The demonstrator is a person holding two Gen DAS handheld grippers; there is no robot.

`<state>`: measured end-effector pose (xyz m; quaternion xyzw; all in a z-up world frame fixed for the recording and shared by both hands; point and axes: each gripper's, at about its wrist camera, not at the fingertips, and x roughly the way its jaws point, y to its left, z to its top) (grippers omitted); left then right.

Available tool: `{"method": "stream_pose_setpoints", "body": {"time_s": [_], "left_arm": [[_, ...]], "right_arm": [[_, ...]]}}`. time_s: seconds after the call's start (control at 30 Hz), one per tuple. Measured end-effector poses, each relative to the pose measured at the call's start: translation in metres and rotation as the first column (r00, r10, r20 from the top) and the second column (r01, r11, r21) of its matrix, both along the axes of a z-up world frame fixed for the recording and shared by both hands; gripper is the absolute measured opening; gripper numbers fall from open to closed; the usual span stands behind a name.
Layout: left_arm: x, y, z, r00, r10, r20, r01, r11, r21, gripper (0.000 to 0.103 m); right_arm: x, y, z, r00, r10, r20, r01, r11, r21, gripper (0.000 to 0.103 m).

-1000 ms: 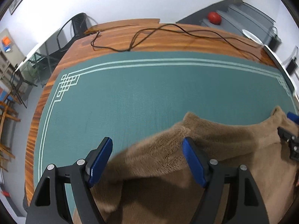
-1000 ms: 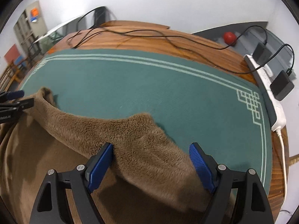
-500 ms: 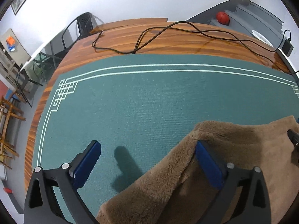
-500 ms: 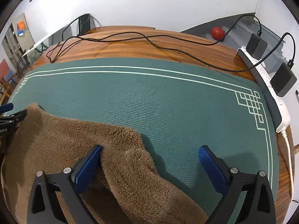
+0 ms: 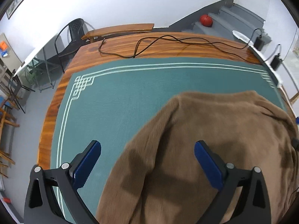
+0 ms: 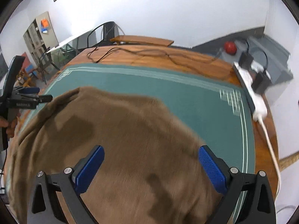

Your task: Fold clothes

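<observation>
**Operator:** Currently, where does the garment lie, and what are the tools doing?

**Technician:** The brown fleece garment (image 5: pixel 214 140) lies spread on the green mat (image 5: pixel 121 102) that covers the wooden tabletop (image 5: pixel 168 50), towards the near right of the mat. The left gripper (image 5: pixel 147 163) and the right gripper (image 6: pixel 151 165) both hang above the fleece with fingers spread wide, grasping nothing.

**Operator:** Is a fold complete?

**Technician:** That cannot be settled. The far edge looks rounded, as a doubled layer might, but the fleece is blurred and its near part is out of view. The scene fits a fold just laid as well as a garment waiting for another.

**Operator:** How should any regrasp be done well?

**Technician:** Judged from the pile: take an edge or corner, not the flat middle. Pinch both layers fully, keep the two tools level, and lift evenly so the fleece does not drag the mat. Keep clear of the black cable (image 5: pixel 168 41) and the power strip (image 6: pixel 250 91).
</observation>
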<state>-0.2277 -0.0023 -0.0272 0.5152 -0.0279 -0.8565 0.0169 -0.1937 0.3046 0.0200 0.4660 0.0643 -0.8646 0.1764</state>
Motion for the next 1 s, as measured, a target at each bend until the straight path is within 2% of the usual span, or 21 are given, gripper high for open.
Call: {"method": "stream_pose_setpoints", "body": {"time_s": [0.17, 0.27, 0.47, 0.67, 0.9, 0.93, 0.97, 1.0], "left_arm": [[0.062, -0.033, 0.009, 0.998, 0.062, 0.007, -0.062, 0.998, 0.01, 0.101], [0.106, -0.063, 0.008, 0.99, 0.141, 0.023, -0.141, 0.99, 0.02, 0.101], [0.158, -0.087, -0.012, 0.978, 0.196, 0.078, -0.199, 0.979, 0.034, 0.101], [0.209, -0.11, -0.031, 0.96, 0.245, 0.133, -0.253, 0.966, 0.044, 0.101], [0.207, -0.09, -0.053, 0.983, 0.136, 0.125, -0.138, 0.99, 0.007, 0.101], [0.205, -0.09, -0.057, 0.985, 0.128, 0.12, -0.128, 0.992, -0.001, 0.093], [0.204, -0.093, -0.059, 0.985, 0.122, 0.12, -0.126, 0.992, 0.022, 0.076], [0.204, -0.101, -0.063, 0.982, 0.125, 0.139, -0.136, 0.988, 0.069, 0.065]], "right_arm": [[0.057, 0.016, -0.007, 0.999, -0.013, 0.032, 0.012, 1.0, 0.005, 0.102], [0.088, 0.033, -0.014, 0.998, -0.051, 0.04, 0.05, 0.998, 0.026, 0.102], [0.128, 0.081, -0.029, 0.977, -0.19, 0.101, 0.189, 0.982, 0.015, 0.102], [0.154, 0.095, -0.034, 0.964, -0.237, 0.121, 0.24, 0.971, -0.005, 0.102], [0.169, 0.092, -0.04, 0.959, -0.245, 0.143, 0.251, 0.968, -0.025, 0.102], [0.17, 0.092, -0.04, 0.958, -0.247, 0.145, 0.254, 0.967, -0.03, 0.102], [0.172, 0.092, -0.039, 0.958, -0.246, 0.146, 0.254, 0.966, -0.041, 0.102], [0.173, 0.093, -0.039, 0.959, -0.24, 0.147, 0.25, 0.967, -0.056, 0.102]]}}
